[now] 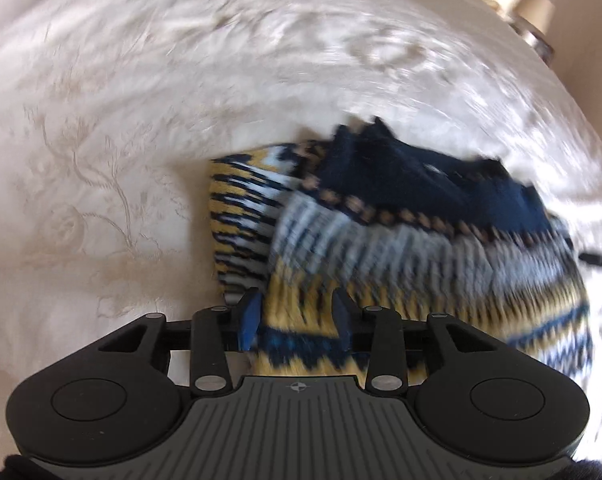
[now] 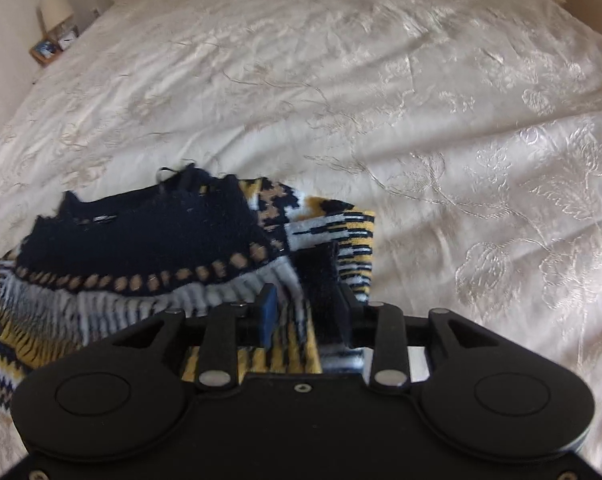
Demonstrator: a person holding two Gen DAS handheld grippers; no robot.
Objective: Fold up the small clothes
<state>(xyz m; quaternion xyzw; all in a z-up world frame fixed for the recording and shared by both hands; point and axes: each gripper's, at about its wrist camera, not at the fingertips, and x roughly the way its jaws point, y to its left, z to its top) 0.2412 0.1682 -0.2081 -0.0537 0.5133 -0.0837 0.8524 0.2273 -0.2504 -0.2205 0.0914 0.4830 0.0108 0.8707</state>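
Observation:
A small knitted sweater (image 1: 401, 240) with navy top and yellow, white and blue patterned bands lies bunched on the white bedspread (image 1: 101, 160). My left gripper (image 1: 297, 312) is shut on its patterned hem, with knit filling the gap between the fingers. In the right wrist view the same sweater (image 2: 141, 248) spreads to the left, and my right gripper (image 2: 307, 308) is shut on a fold of its patterned edge. The left wrist view is blurred by motion.
The embroidered cream bedspread (image 2: 461, 140) stretches far and right. A bedside table with a lamp (image 2: 55, 24) stands at the far left by the wall; a lamp (image 1: 533, 12) also shows in the left wrist view at the far right.

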